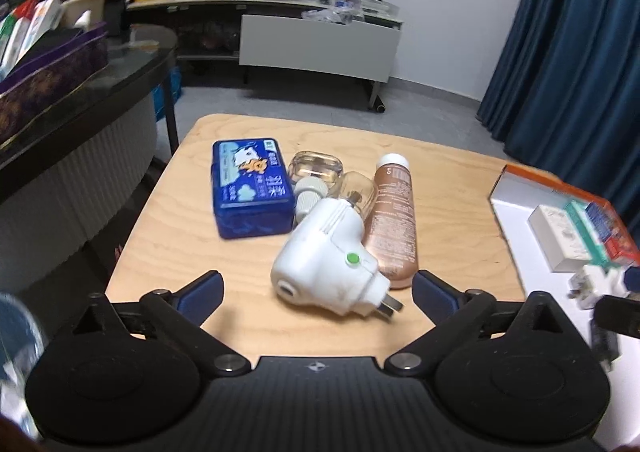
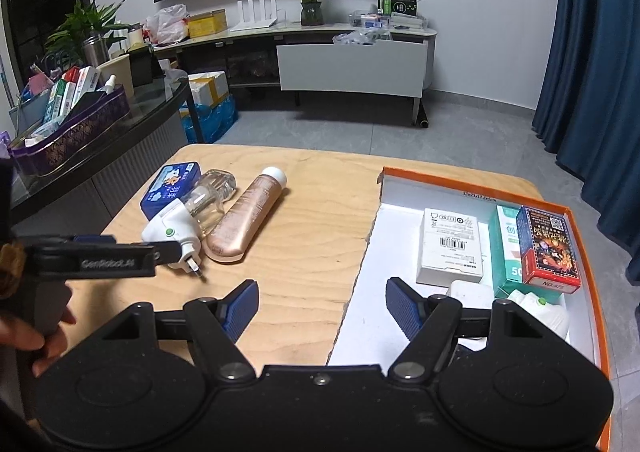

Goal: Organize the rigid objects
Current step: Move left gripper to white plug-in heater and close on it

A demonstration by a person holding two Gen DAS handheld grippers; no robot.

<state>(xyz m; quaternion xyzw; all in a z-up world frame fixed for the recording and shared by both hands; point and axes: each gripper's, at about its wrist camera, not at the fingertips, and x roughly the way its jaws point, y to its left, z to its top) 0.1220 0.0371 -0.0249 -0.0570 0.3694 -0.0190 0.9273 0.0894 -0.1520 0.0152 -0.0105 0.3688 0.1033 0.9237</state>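
On the wooden table lie a blue box, a clear glass bottle, a rose-gold tube and a white plug-in device with a green dot. My left gripper is open wide, its fingers standing either side of the white device without touching it. In the right wrist view my right gripper is open and empty over the left edge of the orange-rimmed tray. Inside the tray are a white box, a green box, a red card box and another white plug device.
A dark curved counter with a purple basket of packets stands to the left. Blue curtains hang on the right. A person's hand holds the left gripper's handle at the table's near left. Bare wood lies between tube and tray.
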